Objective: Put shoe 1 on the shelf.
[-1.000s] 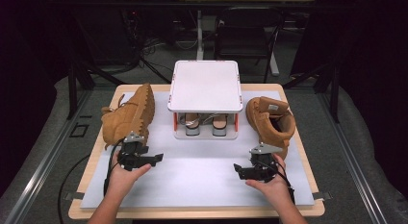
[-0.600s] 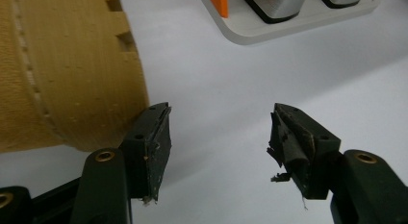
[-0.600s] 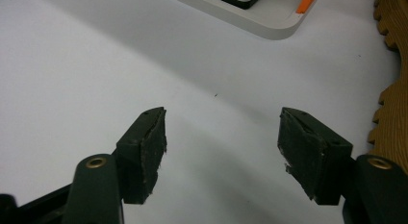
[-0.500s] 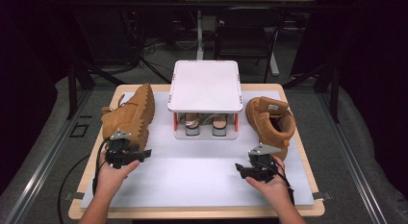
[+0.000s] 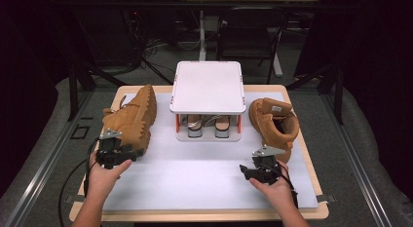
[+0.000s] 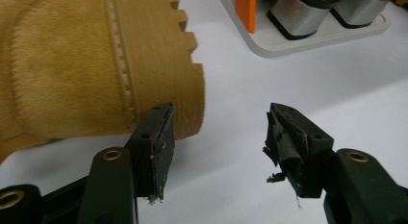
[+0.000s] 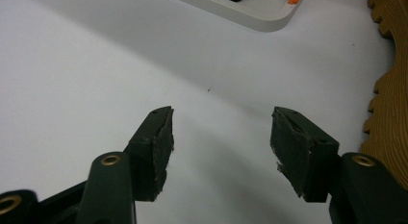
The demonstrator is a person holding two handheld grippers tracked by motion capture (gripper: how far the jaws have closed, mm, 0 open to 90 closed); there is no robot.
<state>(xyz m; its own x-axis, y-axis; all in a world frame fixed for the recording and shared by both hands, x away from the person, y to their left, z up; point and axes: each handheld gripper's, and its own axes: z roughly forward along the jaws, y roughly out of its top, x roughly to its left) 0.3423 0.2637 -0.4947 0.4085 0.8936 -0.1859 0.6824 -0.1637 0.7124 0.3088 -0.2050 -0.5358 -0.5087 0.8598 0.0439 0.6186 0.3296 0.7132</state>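
Jaws gape beside left boot (image 6: 72, 65) sole edge.

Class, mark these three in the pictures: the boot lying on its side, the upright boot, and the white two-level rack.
boot lying on its side (image 5: 130, 117), high view, on its suede upper.
upright boot (image 5: 272, 122), high view, on its tongue and collar.
white rack (image 5: 208, 86), high view, on its bare top shelf.

The wooden table (image 5: 302, 215) stands on a grey floor (image 5: 355, 139). Behind the table, 1 white post (image 5: 201, 37) rises among black cables (image 5: 146, 56). Dark metal frames (image 5: 73, 90) stand beside the table, and the room behind is dark.
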